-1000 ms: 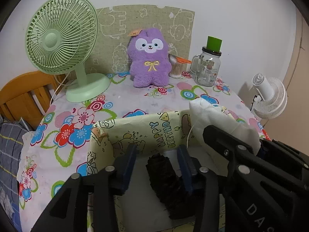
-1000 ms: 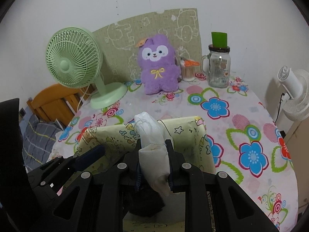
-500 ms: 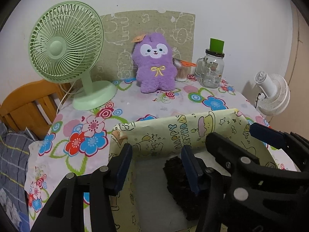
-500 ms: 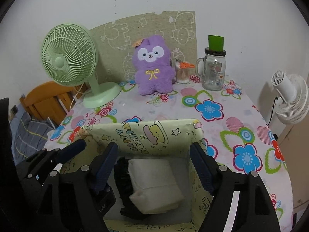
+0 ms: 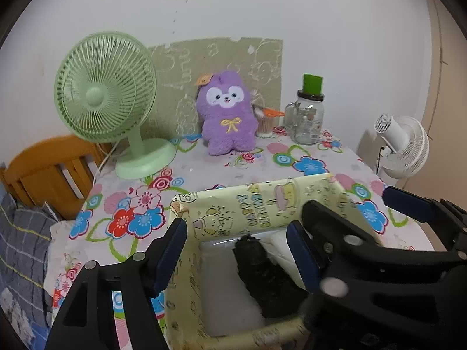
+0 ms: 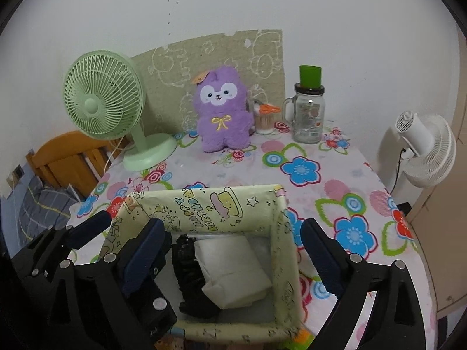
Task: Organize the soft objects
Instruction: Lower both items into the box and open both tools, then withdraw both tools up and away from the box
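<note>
A pale yellow cartoon-print box point(image 6: 204, 213) point(image 5: 251, 207) stands near the table's front edge. Inside it lie a black fuzzy item point(image 6: 189, 274) point(image 5: 262, 274) and a white soft bundle point(image 6: 233, 268) point(image 5: 280, 250) side by side. My right gripper point(image 6: 233, 250) hovers above the box, its jaws opening wide, nothing pressed between them. My left gripper point(image 5: 236, 250) hangs over the box's left part, jaws also opening, with the black item below them but not gripped. A purple plush toy point(image 6: 223, 110) point(image 5: 226, 116) sits upright at the back of the table.
A green desk fan point(image 6: 108, 110) stands back left, a glass jar with a green cup on it point(image 6: 309, 116) and a holder of sticks point(image 6: 264, 118) back right. A white fan point(image 6: 423, 148) is beyond the table's right edge, a wooden chair point(image 6: 67, 160) at left.
My right gripper let go of the white bundle, which now lies in the box beside the black item. Both grippers spread wider and lifted a little away from the box.
</note>
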`<act>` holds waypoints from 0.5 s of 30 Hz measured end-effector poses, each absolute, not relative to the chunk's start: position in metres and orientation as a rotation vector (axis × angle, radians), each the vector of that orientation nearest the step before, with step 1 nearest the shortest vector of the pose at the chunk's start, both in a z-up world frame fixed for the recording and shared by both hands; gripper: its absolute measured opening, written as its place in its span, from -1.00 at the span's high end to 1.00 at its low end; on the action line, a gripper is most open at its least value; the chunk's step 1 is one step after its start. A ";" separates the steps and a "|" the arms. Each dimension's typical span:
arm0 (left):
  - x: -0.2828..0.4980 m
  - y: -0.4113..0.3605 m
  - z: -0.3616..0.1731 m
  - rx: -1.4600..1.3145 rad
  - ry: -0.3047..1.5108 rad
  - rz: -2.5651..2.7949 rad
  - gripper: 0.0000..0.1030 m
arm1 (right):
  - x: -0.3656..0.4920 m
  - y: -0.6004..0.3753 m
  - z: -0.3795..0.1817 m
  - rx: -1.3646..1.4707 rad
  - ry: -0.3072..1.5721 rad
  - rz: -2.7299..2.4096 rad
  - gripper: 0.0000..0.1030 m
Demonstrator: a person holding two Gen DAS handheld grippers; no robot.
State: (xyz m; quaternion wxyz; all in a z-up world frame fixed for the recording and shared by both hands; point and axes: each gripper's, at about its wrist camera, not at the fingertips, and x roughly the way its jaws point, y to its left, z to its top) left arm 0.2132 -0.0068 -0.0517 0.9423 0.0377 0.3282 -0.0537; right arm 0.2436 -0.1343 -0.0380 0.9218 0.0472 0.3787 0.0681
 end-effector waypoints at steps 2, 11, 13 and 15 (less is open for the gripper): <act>0.205 -0.012 -0.047 0.082 0.660 -0.114 -0.48 | 0.236 -0.138 -0.033 0.103 0.770 0.135 -0.87; 0.173 -0.021 -0.029 0.068 0.629 -0.088 -0.81 | 0.201 -0.150 -0.012 0.106 0.728 0.120 -0.87; 0.168 -0.021 -0.026 0.054 0.627 -0.094 -0.83 | 0.193 -0.153 -0.007 0.112 0.720 0.122 -0.87; 0.160 -0.022 -0.023 0.050 0.618 -0.086 -0.89 | 0.187 -0.155 -0.003 0.111 0.711 0.122 -0.87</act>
